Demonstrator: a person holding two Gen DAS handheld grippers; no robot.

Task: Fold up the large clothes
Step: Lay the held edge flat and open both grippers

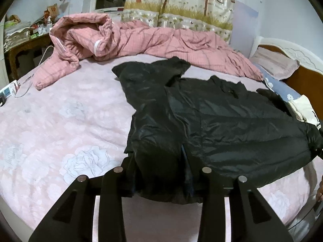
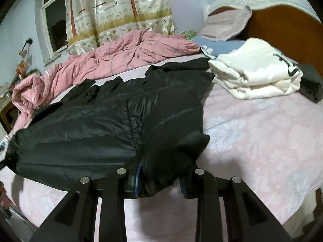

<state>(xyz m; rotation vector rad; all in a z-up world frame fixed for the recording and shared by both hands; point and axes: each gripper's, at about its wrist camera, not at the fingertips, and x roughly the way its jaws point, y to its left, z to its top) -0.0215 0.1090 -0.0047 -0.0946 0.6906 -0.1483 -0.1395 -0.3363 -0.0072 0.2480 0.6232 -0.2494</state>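
Observation:
A large black padded jacket (image 1: 222,125) lies spread on the pink flowered bed sheet (image 1: 60,137), its sleeves folded in over the body. My left gripper (image 1: 162,173) is open at the jacket's near hem, the hem lying between its fingers. In the right wrist view the jacket (image 2: 101,125) fills the middle. My right gripper (image 2: 160,174) is open at the other part of the near hem, with a bunched fold of black cloth between its fingers.
A crumpled pink checked quilt (image 1: 141,40) lies along the far side of the bed. A folded white garment (image 2: 256,70) and a dark folded one (image 2: 310,82) sit near the pillow (image 2: 226,24) and wooden headboard (image 2: 282,20). A cluttered side table (image 1: 22,38) stands at the left.

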